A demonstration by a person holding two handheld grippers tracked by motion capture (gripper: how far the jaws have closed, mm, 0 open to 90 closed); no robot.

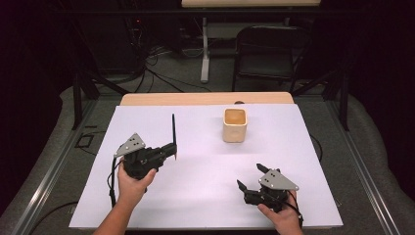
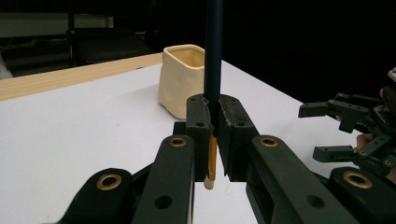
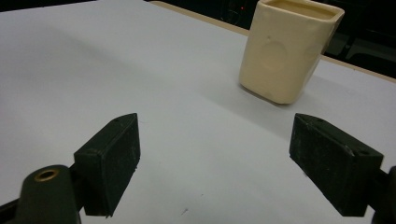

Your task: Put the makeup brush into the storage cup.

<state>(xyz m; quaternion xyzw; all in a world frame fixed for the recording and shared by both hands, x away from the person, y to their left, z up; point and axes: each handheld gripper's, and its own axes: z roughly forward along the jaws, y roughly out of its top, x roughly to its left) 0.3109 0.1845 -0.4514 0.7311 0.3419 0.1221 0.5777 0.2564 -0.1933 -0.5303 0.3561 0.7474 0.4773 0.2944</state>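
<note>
While its jaws are clamped on a dark pencil (image 1: 173, 128), the left gripper (image 1: 171, 147) sits left of centre in the high view, above the white table (image 1: 195, 196). From the left gripper view, the pencil (image 2: 214, 51) stands upright between the two pads (image 2: 200, 121), its dark shaft running out of the top of the frame and its yellow lower end with a pale tip hanging just below them, above the table. Behind it, upper centre of that view, stands the cream cup (image 2: 180, 79), apart from the pencil. At the lower right of the high view the right gripper (image 1: 248, 176) rests low over the table, jaws spread wide with nothing between them. Seen in the right gripper view, its pads (image 3: 109, 158) stand far apart at the bottom corners, and the cup (image 3: 285, 51) stands upright at the upper right. In the high view the cup (image 1: 234, 126) is upper centre, near the far edge, well apart from both grippers.
</note>
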